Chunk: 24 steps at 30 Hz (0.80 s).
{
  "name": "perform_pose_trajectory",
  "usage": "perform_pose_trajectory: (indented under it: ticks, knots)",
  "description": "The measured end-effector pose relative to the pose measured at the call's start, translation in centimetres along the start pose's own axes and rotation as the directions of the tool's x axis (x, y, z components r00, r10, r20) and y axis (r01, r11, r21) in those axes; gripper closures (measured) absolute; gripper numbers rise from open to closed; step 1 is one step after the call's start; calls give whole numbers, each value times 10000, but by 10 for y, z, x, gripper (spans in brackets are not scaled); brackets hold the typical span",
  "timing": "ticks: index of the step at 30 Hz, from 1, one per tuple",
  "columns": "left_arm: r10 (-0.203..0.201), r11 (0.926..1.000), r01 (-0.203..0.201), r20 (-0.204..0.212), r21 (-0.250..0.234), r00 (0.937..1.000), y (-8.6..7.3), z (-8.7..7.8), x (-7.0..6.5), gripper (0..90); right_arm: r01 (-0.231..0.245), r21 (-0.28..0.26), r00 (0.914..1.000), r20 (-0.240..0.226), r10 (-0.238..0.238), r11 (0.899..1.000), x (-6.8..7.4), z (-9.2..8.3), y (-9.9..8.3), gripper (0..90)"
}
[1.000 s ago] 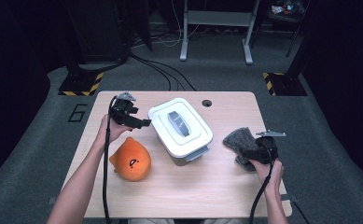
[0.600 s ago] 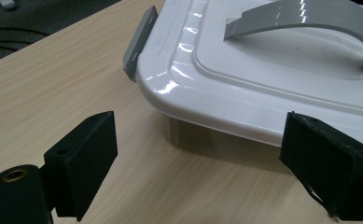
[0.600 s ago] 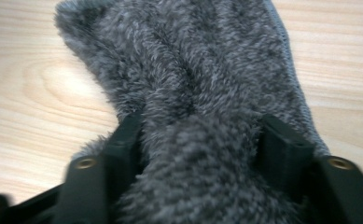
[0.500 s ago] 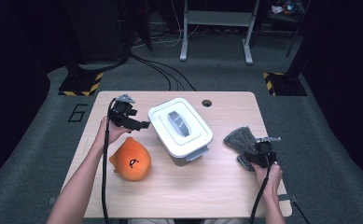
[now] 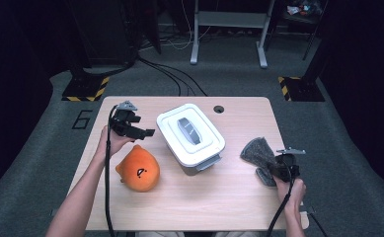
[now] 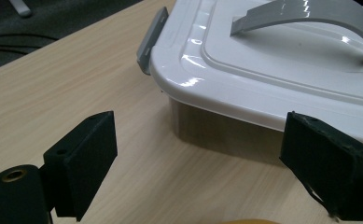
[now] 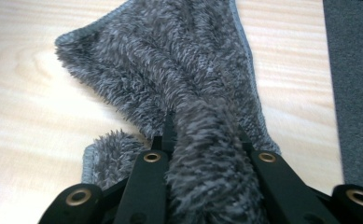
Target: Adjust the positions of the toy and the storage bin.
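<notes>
cloth: grey fluffy cloth (image 7: 179, 70) at the worktop's (image 5: 219, 197) right edge, part flat, one fold bunched up
right gripper: right gripper (image 7: 202, 135) fingers have just been closing, now pinching the bunched fold of cloth between them
left gripper: left gripper (image 6: 202, 154) fingers spread wide, nothing between, held just beside the box's left side
box: white lidded box (image 5: 190, 137), grey handle, mid-worktop
toy: orange plush toy (image 5: 139, 171) near box, front left
</notes>
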<state>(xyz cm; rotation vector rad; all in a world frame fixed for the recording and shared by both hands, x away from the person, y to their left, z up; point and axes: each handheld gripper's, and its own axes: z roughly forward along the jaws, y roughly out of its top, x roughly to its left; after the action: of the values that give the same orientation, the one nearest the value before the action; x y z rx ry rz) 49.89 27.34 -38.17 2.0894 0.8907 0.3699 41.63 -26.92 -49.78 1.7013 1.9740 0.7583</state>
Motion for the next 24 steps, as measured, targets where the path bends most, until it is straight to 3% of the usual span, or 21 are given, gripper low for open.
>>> perform_pose_trajectory:
  ticks: [4,8,12,15,21,24]
  knots:
    - [79,10000,-81,-558,-38,9984,-9,-13,0,105,232,-15,9997,34,-232,9997,1,-11,-7,755]
    - [-200,9990,160,-985,-406,9949,-20,-25,3,106,264,65,9996,55,-264,9996,2,-17,-15,748]
    - [-628,9971,560,-1447,-508,9875,-38,-35,9,106,284,77,9996,62,-285,9996,4,-23,-21,738]
    - [-1003,9940,907,-1818,-608,9782,-52,-39,14,106,370,143,9993,95,-371,9992,6,-26,-25,736]
    - [-1618,9867,1538,-2194,-534,9621,-82,-37,24,106,282,166,9995,109,-284,9995,6,-33,-35,733]
    - [-1738,9848,1684,-2240,-431,9590,-91,-35,27,106,245,180,9996,164,-248,9995,6,-37,-41,731]
